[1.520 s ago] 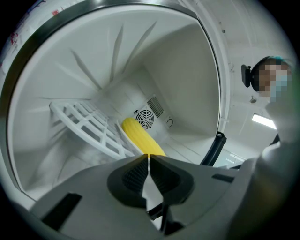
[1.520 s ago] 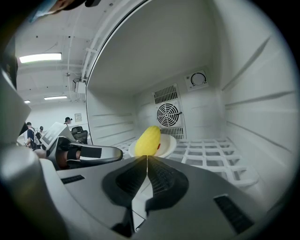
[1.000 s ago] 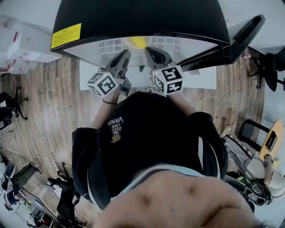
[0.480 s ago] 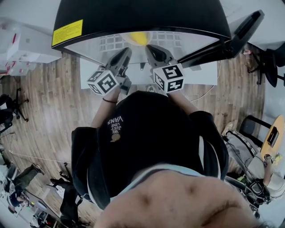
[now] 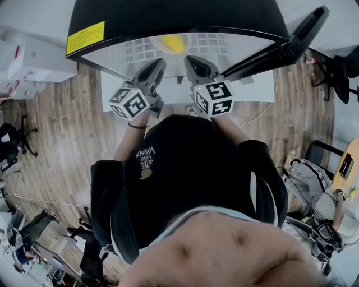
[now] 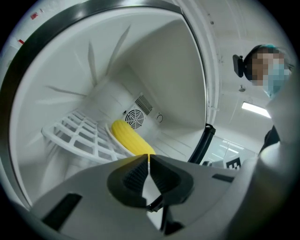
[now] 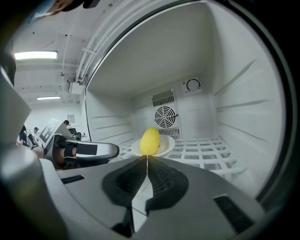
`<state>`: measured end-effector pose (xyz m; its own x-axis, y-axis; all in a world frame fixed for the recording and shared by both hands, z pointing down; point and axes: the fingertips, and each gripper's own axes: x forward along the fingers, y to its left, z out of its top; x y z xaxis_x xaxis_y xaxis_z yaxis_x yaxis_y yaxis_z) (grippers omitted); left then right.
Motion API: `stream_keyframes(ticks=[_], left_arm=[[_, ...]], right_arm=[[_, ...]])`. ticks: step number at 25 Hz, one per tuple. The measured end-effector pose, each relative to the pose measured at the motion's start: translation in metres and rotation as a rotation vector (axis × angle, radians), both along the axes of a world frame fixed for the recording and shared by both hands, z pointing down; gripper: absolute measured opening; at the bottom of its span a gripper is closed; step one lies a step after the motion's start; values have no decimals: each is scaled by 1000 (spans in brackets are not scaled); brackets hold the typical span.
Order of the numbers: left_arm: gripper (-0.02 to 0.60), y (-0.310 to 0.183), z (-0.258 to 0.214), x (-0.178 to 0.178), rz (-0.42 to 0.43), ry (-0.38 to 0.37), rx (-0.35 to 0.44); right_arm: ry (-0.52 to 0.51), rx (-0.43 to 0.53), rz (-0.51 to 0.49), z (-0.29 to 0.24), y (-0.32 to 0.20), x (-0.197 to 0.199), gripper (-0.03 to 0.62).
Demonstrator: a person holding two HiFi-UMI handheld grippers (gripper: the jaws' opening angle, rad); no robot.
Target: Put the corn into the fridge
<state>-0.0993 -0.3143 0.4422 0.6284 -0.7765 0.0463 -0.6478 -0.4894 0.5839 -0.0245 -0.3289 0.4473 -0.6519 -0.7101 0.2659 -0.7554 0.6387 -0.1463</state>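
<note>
Head view: corn (image 5: pixel 172 43) lies inside the open fridge (image 5: pixel 168 17), straight ahead of left gripper (image 5: pixel 159 63) and right gripper (image 5: pixel 190 60); neither looks nearer.
Left gripper view: fingers closed on nothing; corn just below the fan vent (image 6: pixel 134 118), its long axis slanting from the vent toward the fingers.
Right gripper view: fingers closed, empty; corn on a plate (image 7: pixel 164 149) under the vent, seen end-on.
Judgement: placed; backing out should come next.
</note>
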Motion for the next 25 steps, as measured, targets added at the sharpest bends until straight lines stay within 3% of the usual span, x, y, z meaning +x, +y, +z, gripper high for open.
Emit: stream_keyframes(ticks=[6, 15, 25], left_arm=[[21, 8, -3, 6, 35, -52, 36], [21, 23, -5, 4, 23, -120, 83], [21, 47, -3, 5, 62, -125, 92]], right_arm=[[-8, 10, 18, -3, 9, 3, 17], [-6, 19, 56, -2, 28, 10, 17], [-3, 23, 104, 0, 54, 14, 17]])
